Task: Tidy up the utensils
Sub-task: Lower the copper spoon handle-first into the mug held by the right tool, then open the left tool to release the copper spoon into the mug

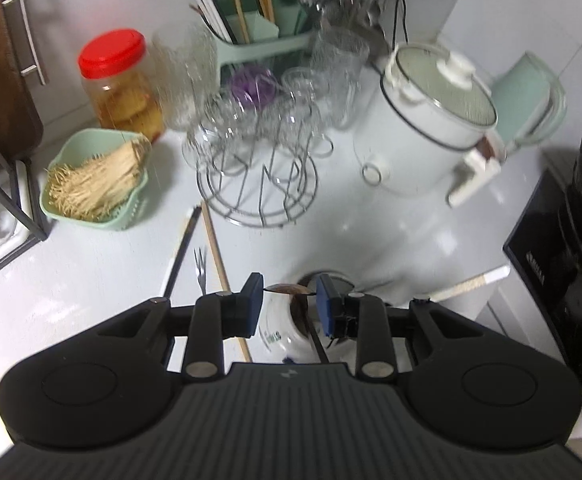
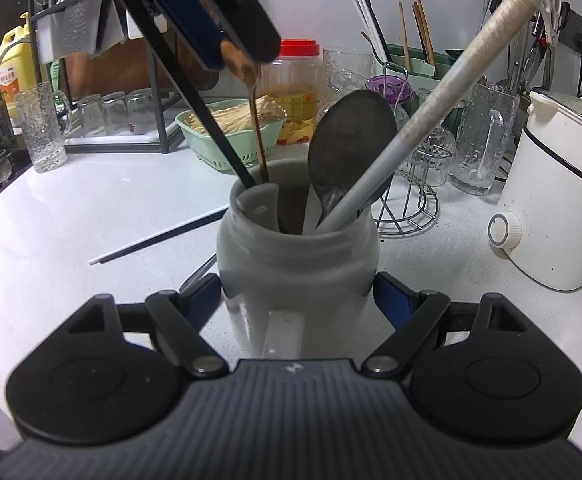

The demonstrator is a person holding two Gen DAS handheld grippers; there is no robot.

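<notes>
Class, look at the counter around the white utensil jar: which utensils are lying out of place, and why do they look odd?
A black chopstick, a wooden chopstick and a small fork lie loose on the white counter beside the white jar, while the other utensils stand inside it.

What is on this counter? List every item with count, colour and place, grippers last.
white jar: one, white, centre counter.
brown utensil: one, brown, tip in the white jar.
spoon: one, dark, in the white jar.
long handle: one, white, leaning from the white jar.
black chopstick: one, black, lying left of the white jar.
wooden chopstick: one, tan, lying beside it.
basket: one, green, holds toothpicks, back left.
red-lidded jar: one, clear, behind the basket.
cooker: one, white, right.
glass rack: one, silver wire, behind the white jar.
left gripper: one, black, shut on the brown utensil.
right gripper: one, black, shut on the white jar.
</notes>
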